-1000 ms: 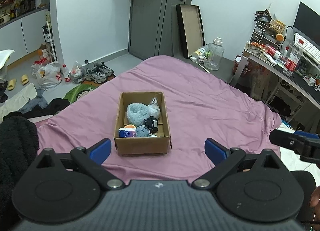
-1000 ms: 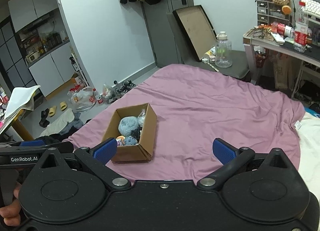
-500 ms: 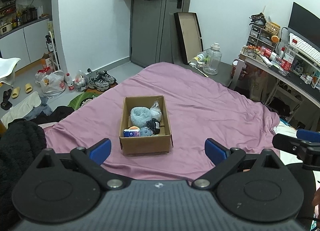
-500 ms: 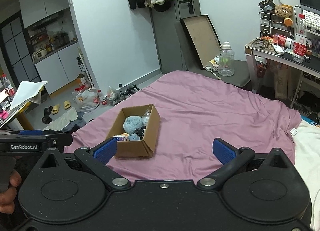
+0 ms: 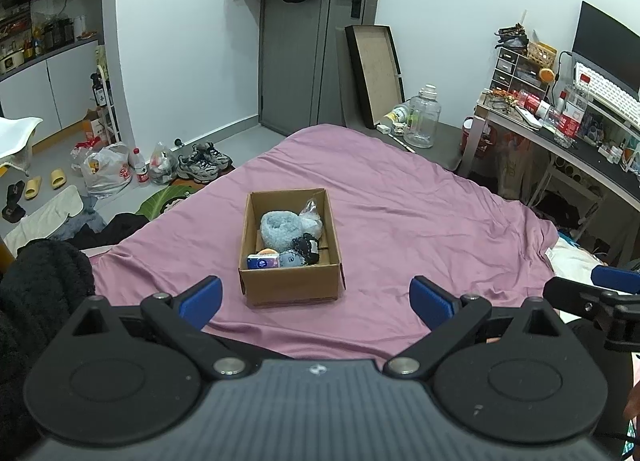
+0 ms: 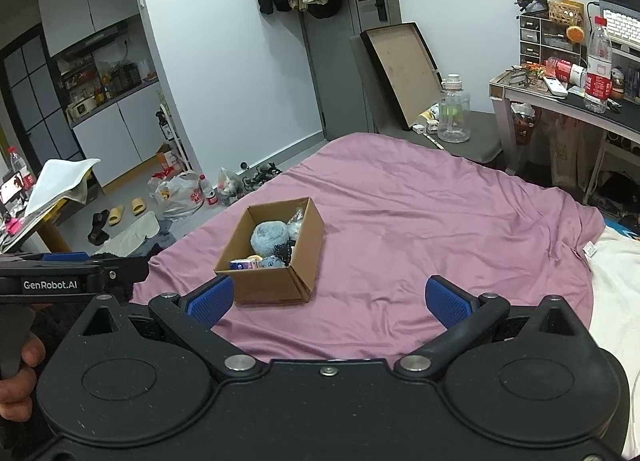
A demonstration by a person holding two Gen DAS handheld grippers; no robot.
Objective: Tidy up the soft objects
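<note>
A brown cardboard box (image 5: 292,285) (image 6: 268,281) stands on the purple bedsheet (image 5: 400,221) (image 6: 420,229). Inside it lie a fluffy light-blue ball (image 5: 280,225) (image 6: 269,237), a clear plastic bag (image 5: 312,217), a black soft item (image 5: 306,247), a blue tissue pack (image 5: 262,261) and a small orange thing (image 5: 267,251). My left gripper (image 5: 316,299) hangs open, near the bed's front edge, short of the box and holding nothing. My right gripper (image 6: 328,299) is open too, behind and to the right of the box, with nothing between its fingers.
A black fluffy garment (image 5: 36,285) lies at the bed's left corner. Shoes, bags and slippers (image 5: 120,173) litter the floor. A cluttered desk (image 5: 560,129) stands at right, with a water jug (image 5: 422,117) and a leaning frame (image 5: 376,69) by the door.
Both grippers have drawn back and risen, so the box looks smaller and farther off. Both stay open and the box's contents have not moved.
</note>
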